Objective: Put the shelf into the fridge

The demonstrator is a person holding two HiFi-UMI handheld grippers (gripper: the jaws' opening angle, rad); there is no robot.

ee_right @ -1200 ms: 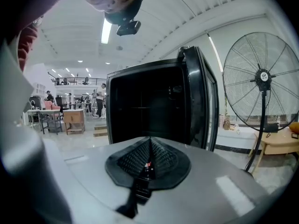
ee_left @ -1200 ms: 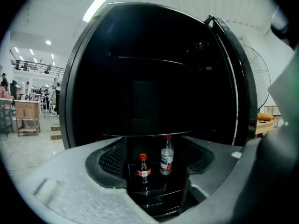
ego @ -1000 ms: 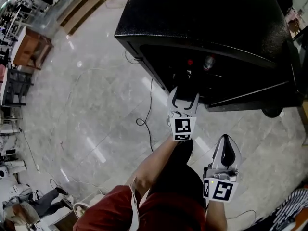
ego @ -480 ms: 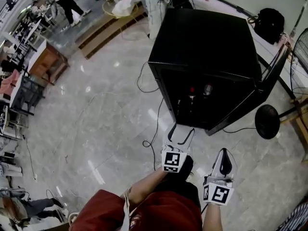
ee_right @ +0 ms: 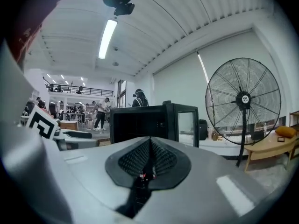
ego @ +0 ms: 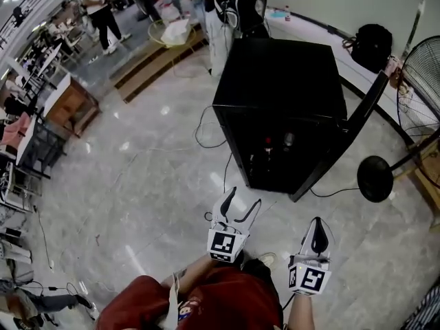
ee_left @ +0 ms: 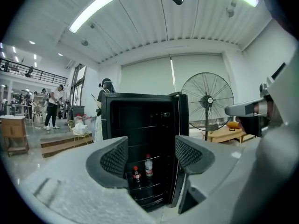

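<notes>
Shelf (ee_left: 145,186) w/ two bottles (ee_left: 148,166) sits inside the open fridge (ego: 282,88), well apart from both grippers. Left gripper (ego: 242,201) jaws spread, nothing btw them; right gripper (ego: 317,229) jaws pressed together, empty.

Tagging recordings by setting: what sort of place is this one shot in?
Probably a large workshop or lab hall, not a home: a polished stone floor, a big pedestal fan near the black fridge, and desks with people along one side.
</notes>
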